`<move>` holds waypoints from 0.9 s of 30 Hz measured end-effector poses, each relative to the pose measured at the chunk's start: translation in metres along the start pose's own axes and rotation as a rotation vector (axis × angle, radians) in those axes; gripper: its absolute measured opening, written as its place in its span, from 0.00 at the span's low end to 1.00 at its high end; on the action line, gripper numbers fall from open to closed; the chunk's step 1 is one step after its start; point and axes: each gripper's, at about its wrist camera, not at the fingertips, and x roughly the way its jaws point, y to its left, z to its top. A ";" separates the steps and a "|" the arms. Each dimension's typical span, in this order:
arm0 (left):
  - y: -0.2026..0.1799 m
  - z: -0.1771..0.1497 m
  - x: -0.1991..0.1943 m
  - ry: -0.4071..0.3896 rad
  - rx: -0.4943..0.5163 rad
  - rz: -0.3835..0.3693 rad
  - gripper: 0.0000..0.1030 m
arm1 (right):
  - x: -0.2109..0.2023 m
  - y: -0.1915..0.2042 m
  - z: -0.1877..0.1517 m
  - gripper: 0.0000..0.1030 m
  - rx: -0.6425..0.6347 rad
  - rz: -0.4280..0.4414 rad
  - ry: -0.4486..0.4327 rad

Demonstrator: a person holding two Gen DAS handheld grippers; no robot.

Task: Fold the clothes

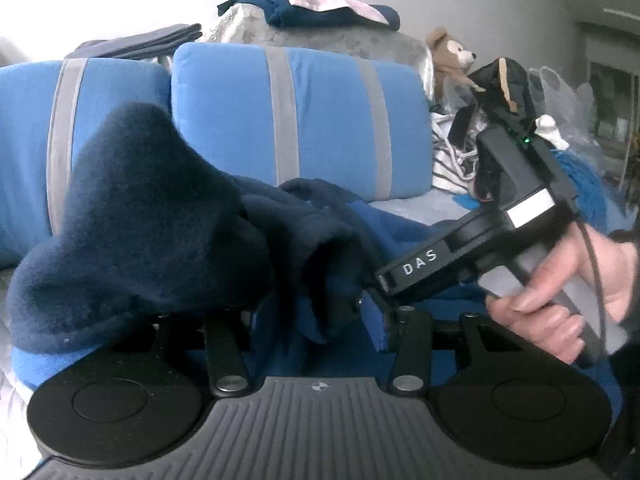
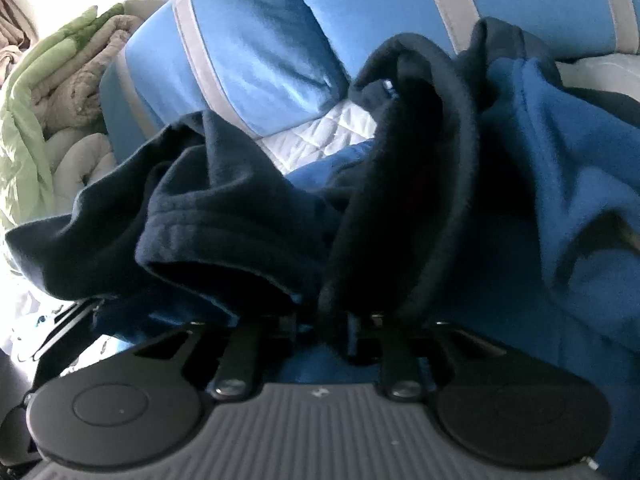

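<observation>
While the left wrist view is filled at left by a bunched navy fleece garment [image 1: 152,220], its bulk lies draped over the left gripper [image 1: 316,312], hiding the left finger; fabric sits between the jaws, but whether the pads press it cannot be told. Behind, two blue cushions with grey stripes [image 1: 296,112] stand upright across the upper middle, folded clothes [image 1: 332,8] stacked above them. Right of centre, the right gripper [image 1: 370,286] enters from the right edge, its tip buried in the navy fabric; a hand [image 1: 560,292] wraps its handle at lower right. A teddy bear [image 1: 452,56] sits at upper right beside a striped cloth [image 1: 452,160]. Right wrist view: a green and beige quilt [image 2: 48,92] at far left, a white quilted cover [image 2: 320,132] at centre. Navy folds spill over the fingers at lower centre; a dark band of the garment stands pinched between the jaws, so this gripper is clenched on it. Lighter blue fleece [image 2: 560,160] fills the right.
</observation>
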 end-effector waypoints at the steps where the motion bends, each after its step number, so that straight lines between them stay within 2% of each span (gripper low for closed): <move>1: 0.001 -0.001 0.001 -0.003 0.004 0.004 0.45 | -0.001 -0.002 0.000 0.37 0.003 -0.004 0.000; 2: -0.002 -0.003 0.001 -0.006 0.008 0.007 0.45 | -0.001 -0.003 0.001 0.39 0.007 -0.008 0.001; 3: -0.005 -0.005 0.001 -0.009 0.011 0.012 0.45 | -0.002 -0.005 0.001 0.49 0.011 -0.012 0.002; 7: 0.002 -0.009 0.005 -0.014 -0.032 0.047 0.45 | -0.007 -0.010 0.002 0.66 0.014 -0.023 -0.003; 9: 0.008 -0.004 0.013 -0.009 -0.063 0.053 0.40 | -0.008 -0.010 0.002 0.72 0.010 -0.026 -0.013; 11: 0.013 -0.001 0.020 0.001 -0.090 0.062 0.27 | -0.011 -0.011 0.002 0.78 0.006 -0.033 -0.031; 12: 0.016 0.000 0.024 0.010 -0.097 0.062 0.26 | -0.012 -0.011 0.002 0.81 0.001 -0.038 -0.040; 13: 0.018 0.001 0.027 0.011 -0.105 0.052 0.24 | -0.014 -0.009 0.002 0.83 -0.008 -0.043 -0.048; 15: 0.022 0.004 0.033 0.024 -0.118 0.047 0.09 | -0.017 -0.005 0.001 0.85 -0.034 -0.057 -0.058; 18: 0.027 0.011 0.034 0.034 -0.154 0.036 0.06 | -0.022 0.000 -0.001 0.85 -0.068 -0.083 -0.085; 21: 0.031 0.021 0.020 0.011 -0.156 0.026 0.06 | -0.034 0.007 -0.003 0.86 -0.110 -0.125 -0.169; 23: 0.036 0.029 0.004 -0.018 -0.154 0.016 0.06 | -0.044 0.013 -0.003 0.92 -0.135 -0.169 -0.243; 24: 0.039 0.033 -0.004 -0.032 -0.155 0.011 0.06 | -0.048 0.018 -0.003 0.98 -0.164 -0.184 -0.279; 27: 0.058 0.043 -0.027 -0.047 -0.201 -0.011 0.05 | -0.056 0.036 -0.007 1.00 -0.268 -0.201 -0.360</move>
